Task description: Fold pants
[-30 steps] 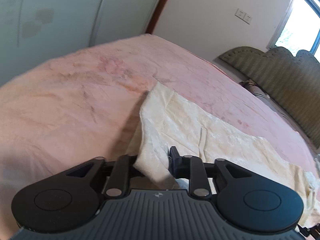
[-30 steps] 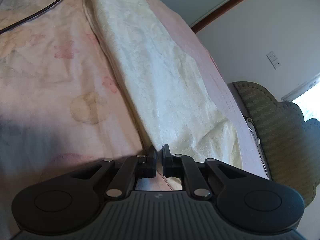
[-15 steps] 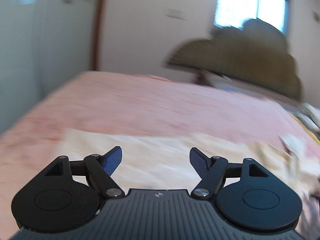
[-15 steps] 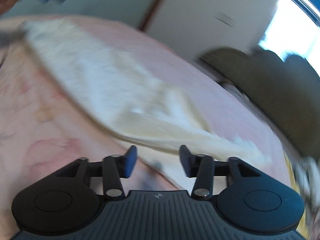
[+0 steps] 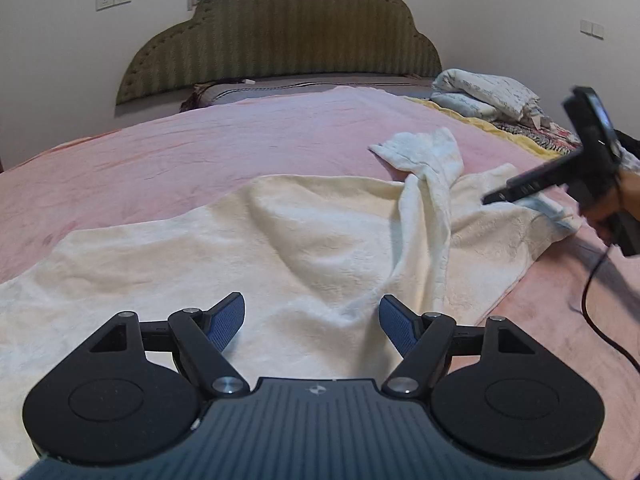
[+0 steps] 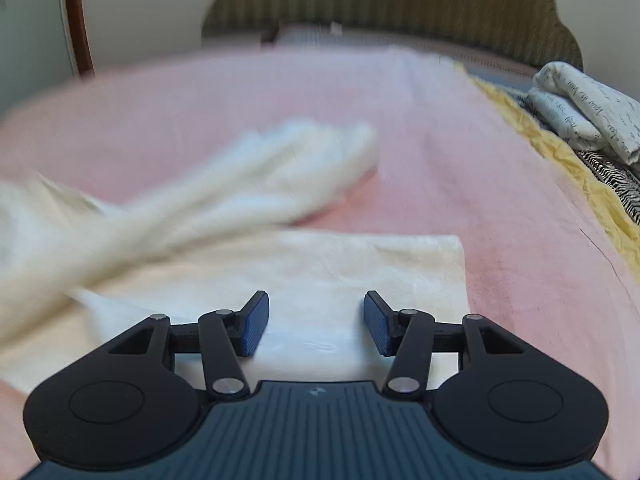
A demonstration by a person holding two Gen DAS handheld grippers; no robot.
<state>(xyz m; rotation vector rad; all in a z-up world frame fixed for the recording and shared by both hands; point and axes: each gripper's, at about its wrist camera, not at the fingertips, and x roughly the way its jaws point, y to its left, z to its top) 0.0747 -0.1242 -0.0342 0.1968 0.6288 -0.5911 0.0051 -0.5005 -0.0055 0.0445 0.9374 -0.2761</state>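
Cream fleece pants (image 5: 280, 248) lie spread across the pink bed cover (image 5: 200, 148), one leg twisted up and over toward the far right (image 5: 428, 152). My left gripper (image 5: 312, 322) hovers open just above the cloth, nothing between its blue pads. In the right wrist view the pants (image 6: 320, 264) lie flat below, the other leg a blurred band across the left (image 6: 240, 176). My right gripper (image 6: 316, 322) is over the cloth's near right part, jaws still opening with nothing pinched. That right gripper also shows from the side at the left wrist view's right edge (image 5: 520, 190), held by a hand.
A green padded headboard (image 5: 280, 40) stands at the bed's far end. Folded printed bedding (image 6: 588, 108) and a yellow blanket edge (image 6: 580, 176) lie along the right side. A black cable (image 5: 592, 312) trails from the right gripper over the cover.
Both grippers have let go of the pants and opened. Both swung round fast from facing the wardrobe side to facing the headboard, now above the spread cloth.
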